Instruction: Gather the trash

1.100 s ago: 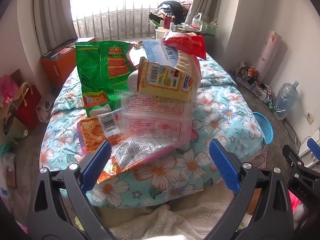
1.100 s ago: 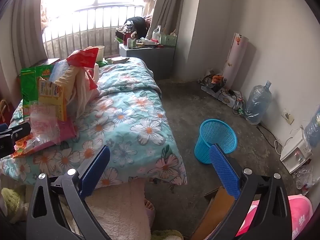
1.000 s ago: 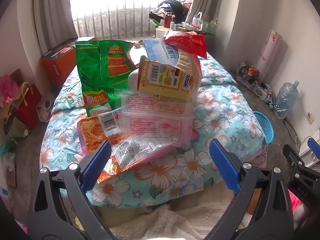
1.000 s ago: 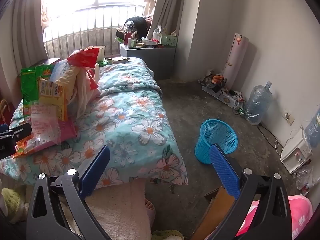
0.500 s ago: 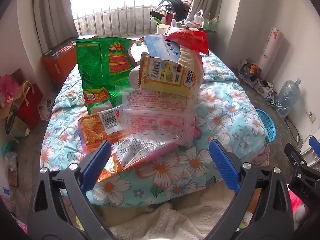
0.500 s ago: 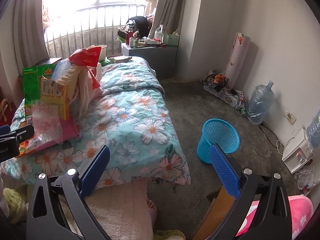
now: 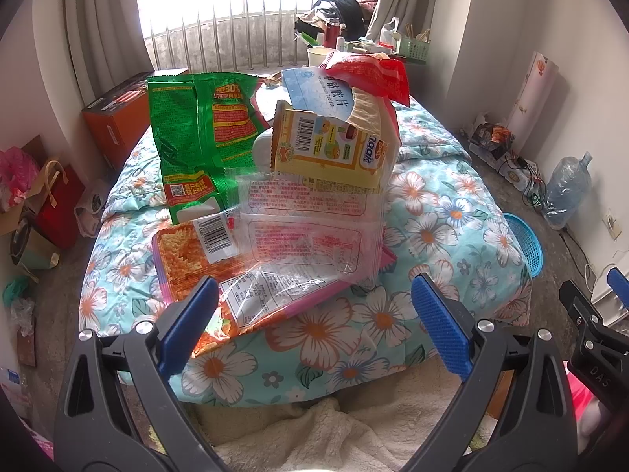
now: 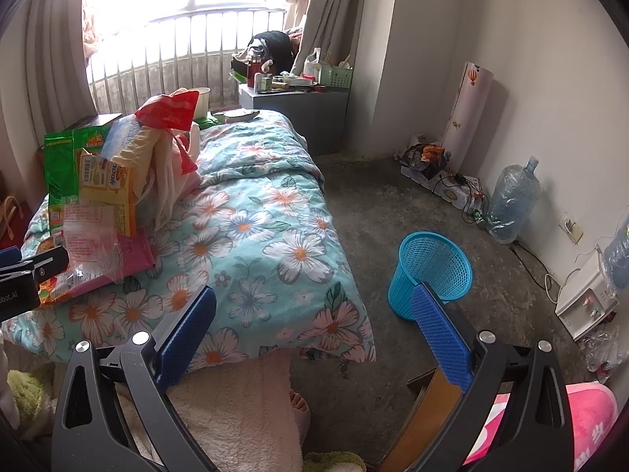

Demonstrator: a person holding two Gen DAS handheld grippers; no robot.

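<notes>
Both tools, left (image 7: 314,318) and right (image 8: 312,324), gape empty. One wrapper pile (image 7: 283,181), overlapping beyond counting, near the bed's (image 7: 452,212) foot edge; one blue basket (image 8: 430,271).

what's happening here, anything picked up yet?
Not yet. A person holds a pair of tongs in each hand at the foot of a bed. The left tongs are open, aimed at a pile of empty snack wrappers heaped on the floral quilt, touching nothing. The right tongs are also open and empty, pointed toward the floor, where a blue mesh bin stands beside the bed. No trash shows in the bin from this angle.
</notes>
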